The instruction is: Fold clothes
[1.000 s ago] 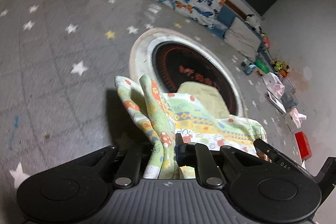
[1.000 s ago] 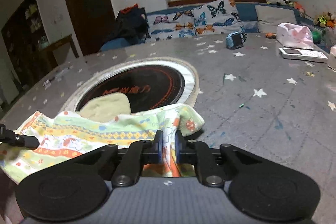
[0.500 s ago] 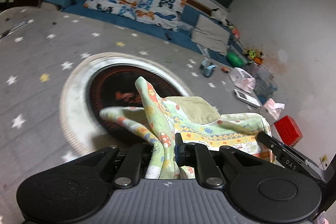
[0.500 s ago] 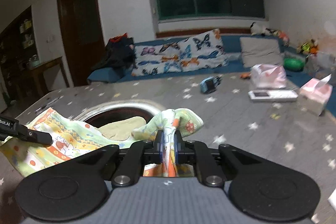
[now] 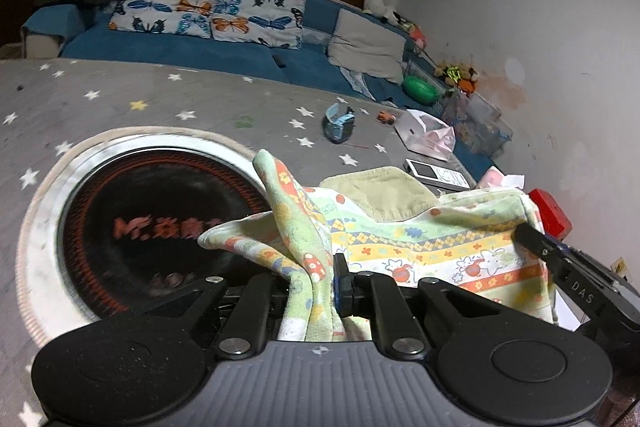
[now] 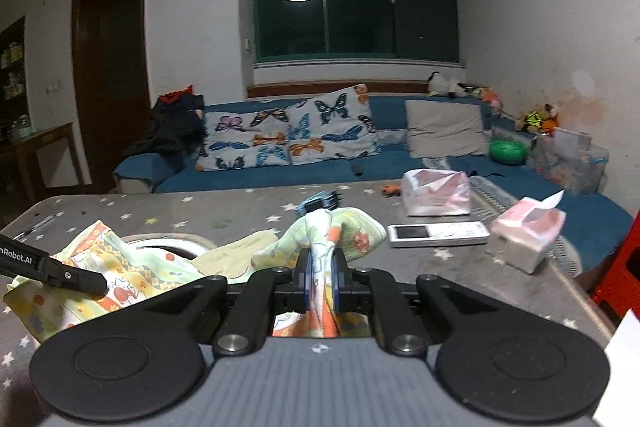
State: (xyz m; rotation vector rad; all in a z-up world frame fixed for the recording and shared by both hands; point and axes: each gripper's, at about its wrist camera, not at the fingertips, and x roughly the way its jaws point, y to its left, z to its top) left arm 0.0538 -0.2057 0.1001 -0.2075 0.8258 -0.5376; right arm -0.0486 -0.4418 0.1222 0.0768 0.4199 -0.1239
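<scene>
while both grippers clamp it, the patterned cloth (image 5: 436,247) hangs stretched between them above the grey star-print worktop (image 5: 120,99), over the near rim of the round black hotplate (image 5: 132,223) sunk into it. the left gripper (image 5: 316,291) has its fingers pressed together on a bunched green edge of the cloth, and the right gripper (image 6: 320,279) has its fingers closed tight on another gathered edge that stands up in a small peak.

few containers show: a clear plastic bin (image 6: 568,159) at the far right holds small coloured bits too blurred to name, a pink tissue box (image 6: 528,231) has a tissue sticking out of its top, and a pink-and-white bag (image 6: 434,193) sits on the worktop, its contents hidden. a white handset (image 6: 438,234) lies between the bag and the tissue box.

compared with a second ago, both cameras have tipped up: the sofa (image 6: 280,171) with butterfly cushions (image 6: 288,135) and the dark window now fill the upper view, where before mostly worktop showed. the cloth has risen off the surface, and its beige lining patch (image 5: 380,193) has lifted clear of the hotplate.

its long axis runs side to side, from one gripper to the other, with the printed face up and the slack middle sagging toward the worktop.
</scene>
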